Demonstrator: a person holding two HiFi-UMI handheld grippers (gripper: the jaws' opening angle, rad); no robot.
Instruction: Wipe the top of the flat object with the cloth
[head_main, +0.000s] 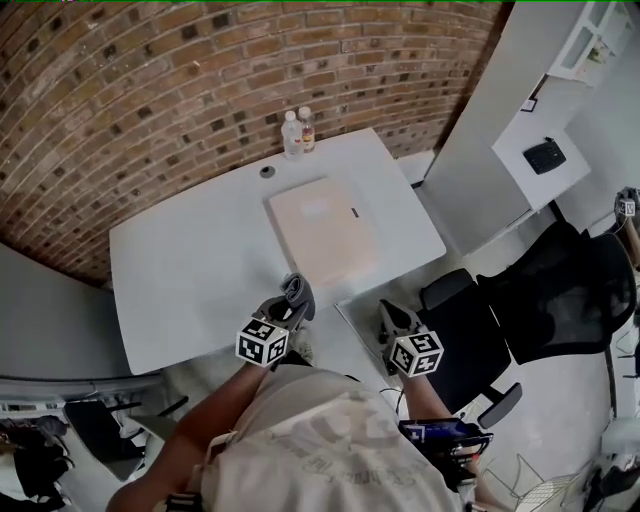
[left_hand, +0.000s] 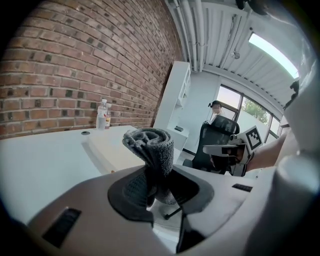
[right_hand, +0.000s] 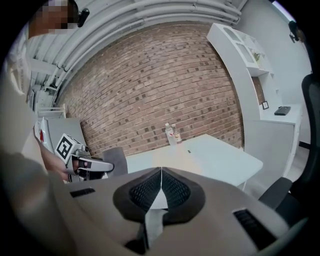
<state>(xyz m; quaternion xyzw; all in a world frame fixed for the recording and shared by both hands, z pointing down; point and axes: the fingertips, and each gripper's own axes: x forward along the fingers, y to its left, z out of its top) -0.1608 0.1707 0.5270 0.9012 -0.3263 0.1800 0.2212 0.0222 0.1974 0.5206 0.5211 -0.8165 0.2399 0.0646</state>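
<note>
The left gripper (left_hand: 150, 192) was clamped on a rolled grey cloth (left_hand: 151, 147), held upright at the near edge of the white table (head_main: 180, 270); the right gripper (right_hand: 161, 186) was closed on nothing, just off that edge; the flat cream board (head_main: 322, 232) lay on the table just beyond the cloth; two bottles (head_main: 298, 131) stood at the far edge.
</note>
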